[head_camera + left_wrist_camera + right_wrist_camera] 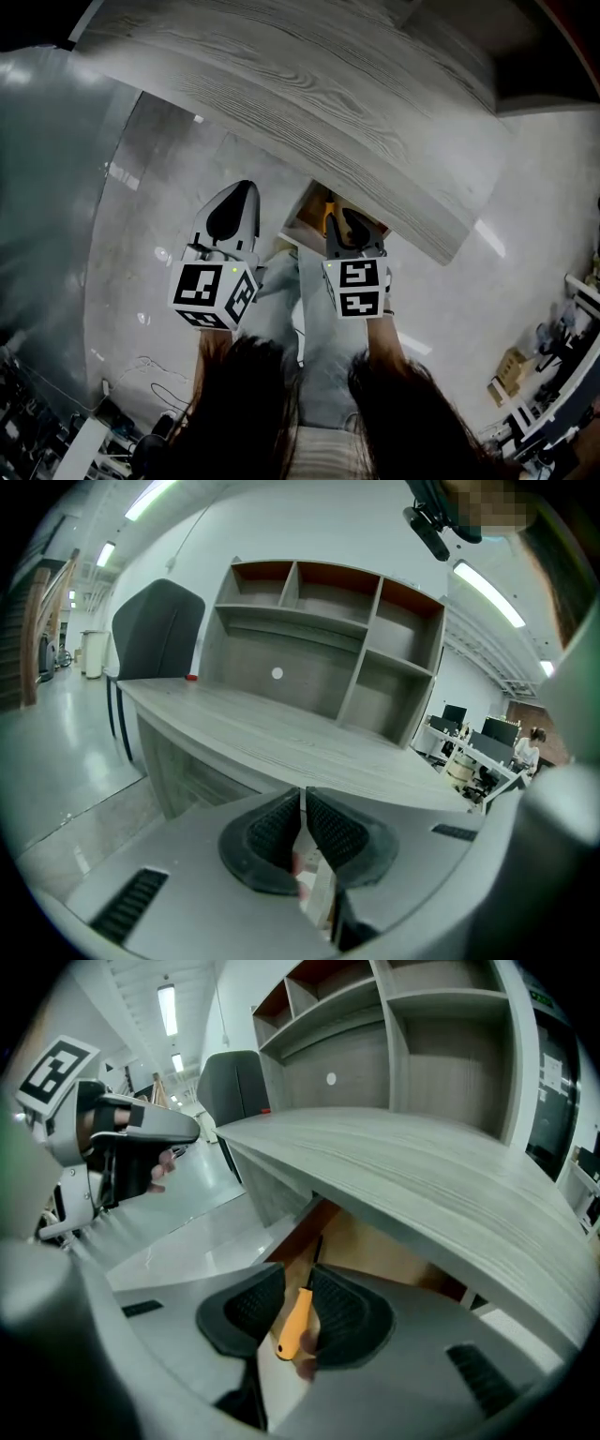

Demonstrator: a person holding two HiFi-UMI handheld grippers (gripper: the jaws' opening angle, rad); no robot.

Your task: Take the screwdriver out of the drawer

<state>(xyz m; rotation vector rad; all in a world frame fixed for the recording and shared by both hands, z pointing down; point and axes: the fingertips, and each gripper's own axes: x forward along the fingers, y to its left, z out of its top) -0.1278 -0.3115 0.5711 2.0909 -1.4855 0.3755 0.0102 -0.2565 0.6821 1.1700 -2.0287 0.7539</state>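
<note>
My R gripper (298, 1307) pinches the orange-handled screwdriver (294, 1324), shaft pointing into the open drawer (375, 1241) under the counter (422, 1176). L gripper (304, 829) is pressed together, w/ nothing between.

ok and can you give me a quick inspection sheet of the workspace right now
surface: grey wood desk top, almost bare
job's things: drawer open under the desk top; orange-handled screwdriver at its mouth
clutter: one small red item on the desk top
grippers: right gripper shut on the screwdriver; left gripper shut, empty, beside it over the floor
cables: nothing seen
surroundings: shelf unit, dark chair, office desks behind
</note>
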